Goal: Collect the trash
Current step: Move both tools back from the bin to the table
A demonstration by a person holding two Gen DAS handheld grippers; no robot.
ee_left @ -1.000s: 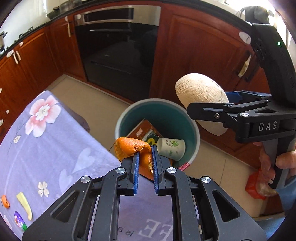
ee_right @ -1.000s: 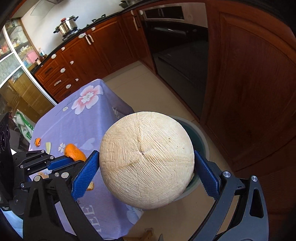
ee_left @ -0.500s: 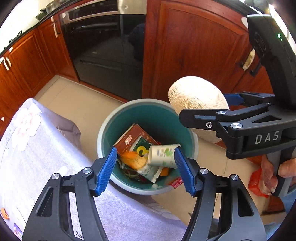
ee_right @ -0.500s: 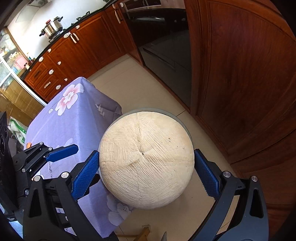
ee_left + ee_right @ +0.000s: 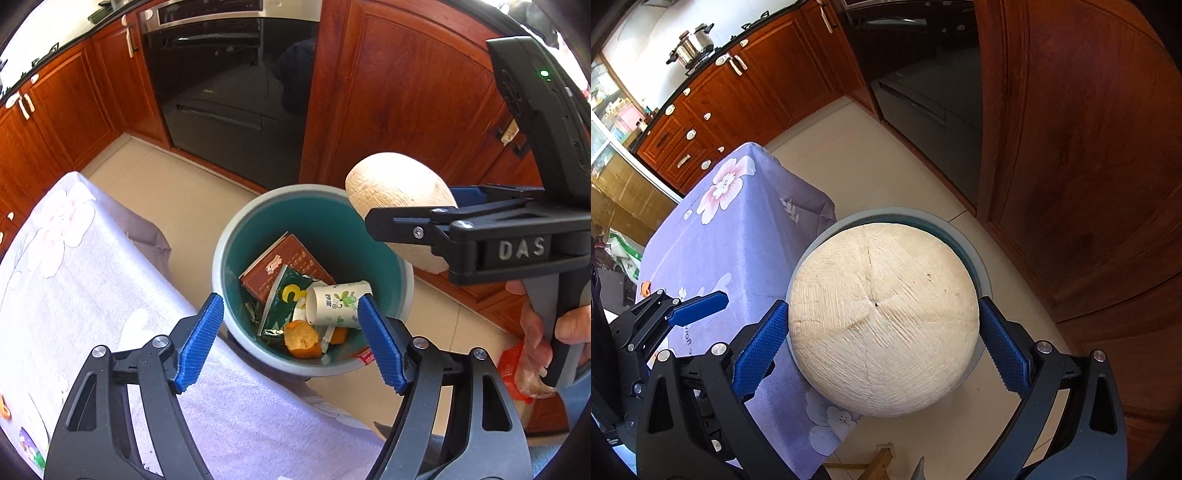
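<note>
Because the coconut (image 5: 884,321) is large, round and hard-shelled, it is judged to be heavy and stiff, with a fibrous husk that offers some friction; it is best taken across its widest girth, as is done here, where the blue pads of the right gripper (image 5: 886,343) are pressed against its two sides. It is held directly above the trash bin (image 5: 236,236), whose rim is seen just behind it in the right wrist view. The jaws of the left gripper (image 5: 291,339) have just been opening and now stand spread wide over the near rim of the bin, with nothing between them. What lies inside the bin is hidden by the coconut in the right wrist view; only in the left wrist view are a paper cup (image 5: 338,302), orange peel (image 5: 301,339), a green packet (image 5: 286,299) and a brown carton (image 5: 284,264) shown in the bin. Conversely, the flowered tablecloth (image 5: 738,236) beside the bin is shown more fully in the right wrist view.
</note>
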